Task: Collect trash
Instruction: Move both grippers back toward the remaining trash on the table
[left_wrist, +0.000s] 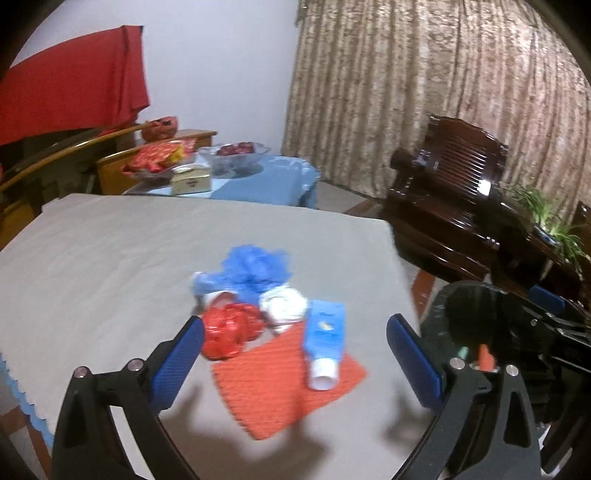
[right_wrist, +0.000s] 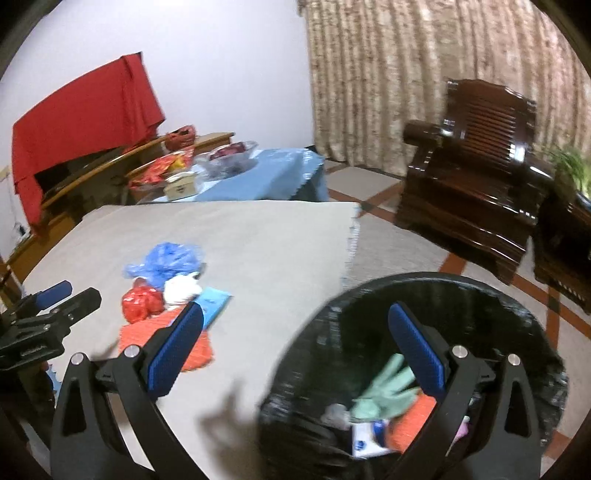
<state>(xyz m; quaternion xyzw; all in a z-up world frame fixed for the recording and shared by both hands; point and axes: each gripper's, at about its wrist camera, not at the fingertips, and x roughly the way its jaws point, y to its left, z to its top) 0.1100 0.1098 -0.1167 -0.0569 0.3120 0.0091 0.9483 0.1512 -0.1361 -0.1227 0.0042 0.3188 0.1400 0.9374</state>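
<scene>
Grey cloth covers the bench (left_wrist: 110, 258), and five loose things lie on it in one cluster just ahead of the left gripper (left_wrist: 295, 354): one blue plastic bag (left_wrist: 255, 269), one red crumpled wrapper (left_wrist: 225, 332), one white crumpled wad (left_wrist: 284, 304), one blue tube (left_wrist: 323, 343) with a white cap, and one orange ribbed mat (left_wrist: 273, 384) beneath them. The tube's label is too blurred to read. Both jaws of the left gripper stand wide apart, holding nothing; the red wrapper sits just beside its left finger.

The right gripper (right_wrist: 295, 354) hangs over one black-lined trash bin (right_wrist: 480, 295), fingers spread and empty. Inside the bin lie one green glove (right_wrist: 384, 391), an orange piece (right_wrist: 410, 424) and a white-and-blue packet (right_wrist: 369, 435) with unreadable print. The cluster lies to this gripper's left.
</scene>
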